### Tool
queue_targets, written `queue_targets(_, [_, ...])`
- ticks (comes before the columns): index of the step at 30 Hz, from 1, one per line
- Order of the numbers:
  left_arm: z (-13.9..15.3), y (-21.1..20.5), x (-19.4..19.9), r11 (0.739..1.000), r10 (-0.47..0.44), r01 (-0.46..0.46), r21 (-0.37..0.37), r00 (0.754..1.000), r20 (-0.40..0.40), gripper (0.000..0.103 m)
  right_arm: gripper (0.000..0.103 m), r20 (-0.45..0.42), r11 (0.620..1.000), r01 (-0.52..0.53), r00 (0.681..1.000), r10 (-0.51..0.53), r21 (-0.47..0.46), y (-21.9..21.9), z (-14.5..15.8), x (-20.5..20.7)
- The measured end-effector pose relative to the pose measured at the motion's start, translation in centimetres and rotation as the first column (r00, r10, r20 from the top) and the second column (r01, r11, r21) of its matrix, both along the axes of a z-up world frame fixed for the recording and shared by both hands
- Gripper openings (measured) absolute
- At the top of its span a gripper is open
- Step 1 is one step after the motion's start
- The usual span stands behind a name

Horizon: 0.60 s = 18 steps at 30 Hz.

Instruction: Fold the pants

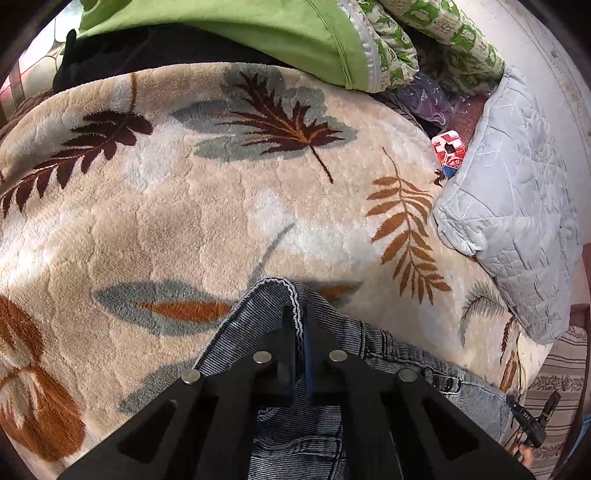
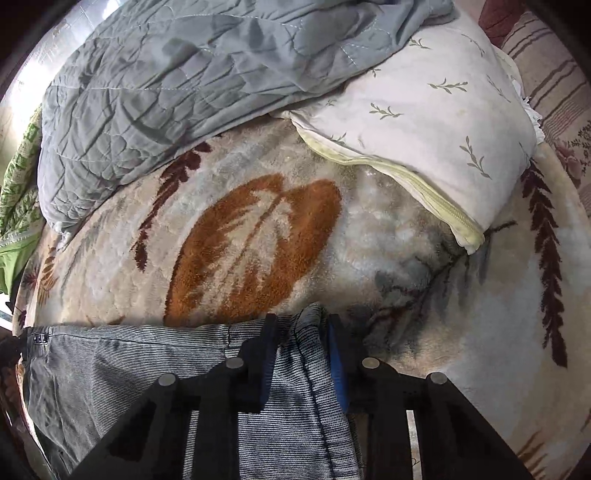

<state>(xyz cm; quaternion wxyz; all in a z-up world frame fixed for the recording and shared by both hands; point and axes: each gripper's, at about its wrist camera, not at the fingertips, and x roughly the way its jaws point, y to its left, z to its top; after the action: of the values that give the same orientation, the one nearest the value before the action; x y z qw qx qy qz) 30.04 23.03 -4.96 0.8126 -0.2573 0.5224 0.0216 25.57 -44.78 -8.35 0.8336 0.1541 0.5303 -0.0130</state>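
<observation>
1. The pants (image 1: 295, 435) are of blue-grey denim with fine stripes, and they lie on a plush beige blanket (image 1: 177, 221) that has a pattern of leaves in brown, orange and grey-blue.
2. The left gripper (image 1: 300, 332) is closed on the pants: its two black fingers stand very near to each other, and the hemmed edge of the denim rises between them and folds over their tips.
3. In the left wrist view the waistband with its dark snaps (image 1: 443, 384) goes away to the right of the left gripper.
4. The right gripper (image 2: 301, 332) holds a bunch of the same denim (image 2: 129, 369) between its fingers; the gap between them is wider, and it is filled with cloth that stands up a little above the tips.
5. In the right wrist view the rest of the pants spreads flat to the left of the gripper, across the blanket (image 2: 258, 236).
6. Beyond the pants, a grey-blue quilted cover (image 2: 166, 74) and a white pillow with small green sprigs (image 2: 424, 118) lie on the blanket, well apart from the denim.
7. In the left wrist view a green cloth (image 1: 258, 33) and a small red and white packet (image 1: 448, 149) are at the far edge.
</observation>
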Motion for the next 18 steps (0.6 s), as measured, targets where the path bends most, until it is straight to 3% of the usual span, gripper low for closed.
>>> queue_targets(4, [1.8,0.4,-1.1,1.000,0.021,-0.021,0.004,0.998,0.064,0.002,0.017,0.038,0.999,0.011,0.999,-0.010,-0.033,0.3,1.5,-0.4])
queue_targets(9, [6.7,0.8,-5.1,0.999,0.038,-0.034,-0.020,0.981,0.192,0.002,0.016,0.139,0.999,0.039,0.990,-0.036,-0.015,0.0,5.2,-2.6])
queue_targets(14, [11.5,1.8,-12.6,0.996,0.046,-0.020,-0.087,0.951,0.306,0.003,0.016,0.257,0.997,0.062,0.964,-0.072,0.047,-0.6,10.1,-7.9])
queue_targets(18, [12.4,3.0,-20.0,0.991,0.060,-0.017,-0.130,0.939,0.339,0.003,0.016,0.316,0.994,0.060,0.945,-0.085,0.091,-1.2,12.8,-14.7])
